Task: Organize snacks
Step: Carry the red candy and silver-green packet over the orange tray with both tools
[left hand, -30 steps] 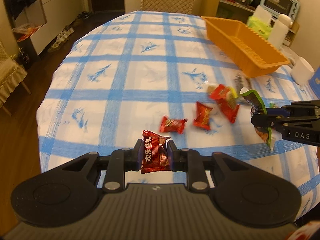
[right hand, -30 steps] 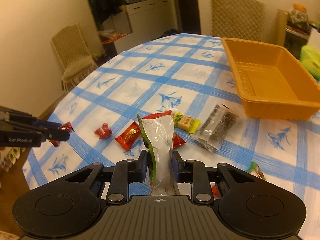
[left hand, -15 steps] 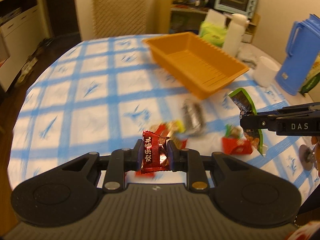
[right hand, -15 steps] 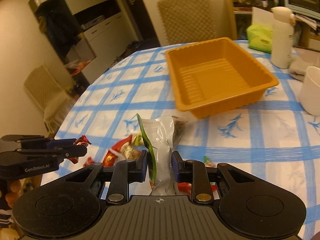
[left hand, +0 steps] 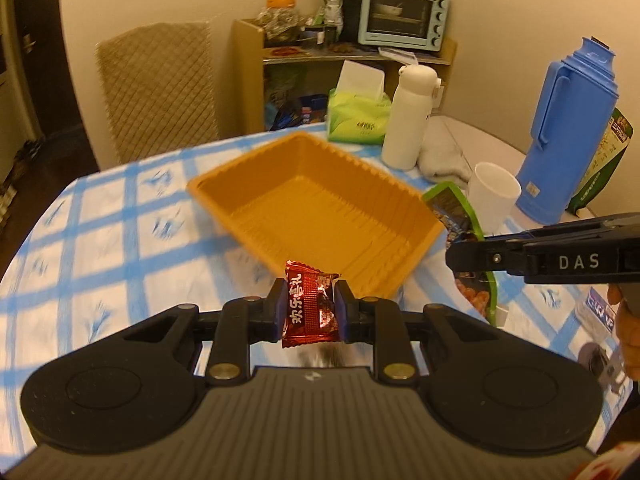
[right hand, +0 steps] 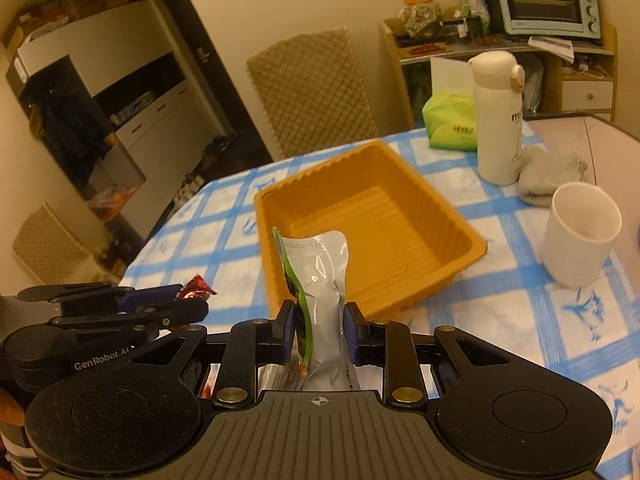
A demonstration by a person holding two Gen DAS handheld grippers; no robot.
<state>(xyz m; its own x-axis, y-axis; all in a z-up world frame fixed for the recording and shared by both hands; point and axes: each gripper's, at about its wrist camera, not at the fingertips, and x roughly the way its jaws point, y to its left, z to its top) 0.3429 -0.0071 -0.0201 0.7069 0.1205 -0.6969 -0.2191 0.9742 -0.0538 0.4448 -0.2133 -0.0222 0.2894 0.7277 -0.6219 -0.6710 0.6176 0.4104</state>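
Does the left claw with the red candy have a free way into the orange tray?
Probably yes. The left claw, shut on the red candy, sits just short of the orange tray; the tray looks empty and nothing lies between. The right claw stays off to the side.

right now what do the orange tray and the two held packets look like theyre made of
Tray: thin moulded plastic, matte, with ribbed walls. Red packet: glossy printed film, crimped ends. Green packet: silvery foil-like film on its back, creased and shiny; likely laminate.

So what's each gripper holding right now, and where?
Left gripper: red candy, pinched across its middle. Right gripper: green-edged silver pouch, clamped near its lower end.
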